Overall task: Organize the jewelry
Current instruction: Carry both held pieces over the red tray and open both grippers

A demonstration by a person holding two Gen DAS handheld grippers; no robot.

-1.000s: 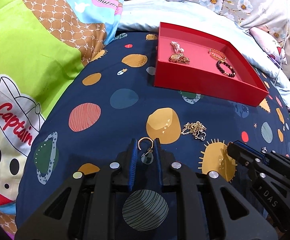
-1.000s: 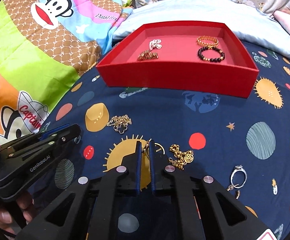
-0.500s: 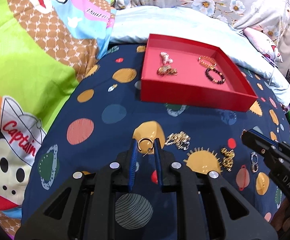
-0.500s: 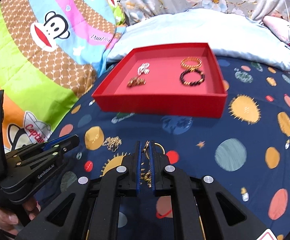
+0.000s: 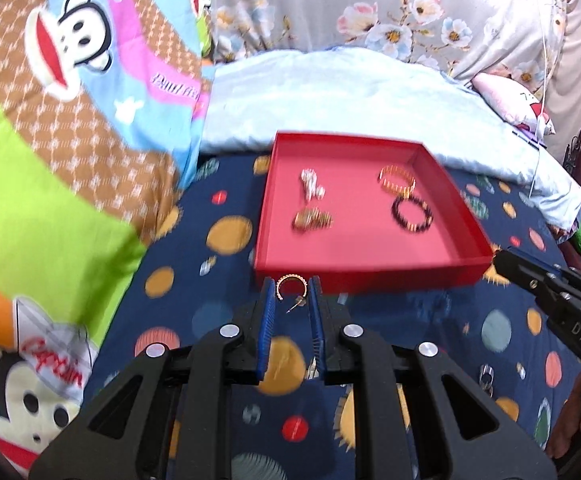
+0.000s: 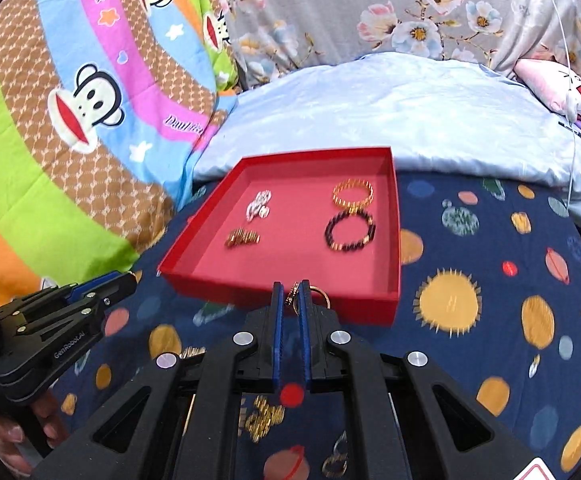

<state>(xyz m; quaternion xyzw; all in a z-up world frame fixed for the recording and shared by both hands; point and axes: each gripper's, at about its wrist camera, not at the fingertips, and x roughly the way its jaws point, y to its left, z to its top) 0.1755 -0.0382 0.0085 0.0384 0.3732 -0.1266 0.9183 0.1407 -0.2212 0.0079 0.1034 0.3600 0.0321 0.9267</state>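
Note:
My left gripper (image 5: 292, 286) is shut on a small gold hoop earring (image 5: 290, 281), held in the air just before the near wall of the red tray (image 5: 370, 272). My right gripper (image 6: 291, 292) is shut on a gold earring with a ring (image 6: 321, 294), also raised at the red tray's (image 6: 354, 308) near wall. In the tray lie a white pearl piece (image 5: 310, 186), a gold chain (image 5: 312, 218), a gold bracelet (image 5: 396, 176) and a dark bead bracelet (image 5: 412, 214). Each gripper shows at the edge of the other's view.
The tray rests on a dark blue planet-print blanket (image 6: 470, 248). Loose pieces lie below my fingers: a gold chain (image 6: 264, 416) and rings (image 6: 336, 456). A light blue pillow (image 5: 350, 96) lies behind the tray, a bright monkey-print quilt (image 5: 50, 120) on the left.
Both grippers have risen off the blanket and moved toward the tray, each carrying its earring. The loose chains and rings now lie lower in both views.

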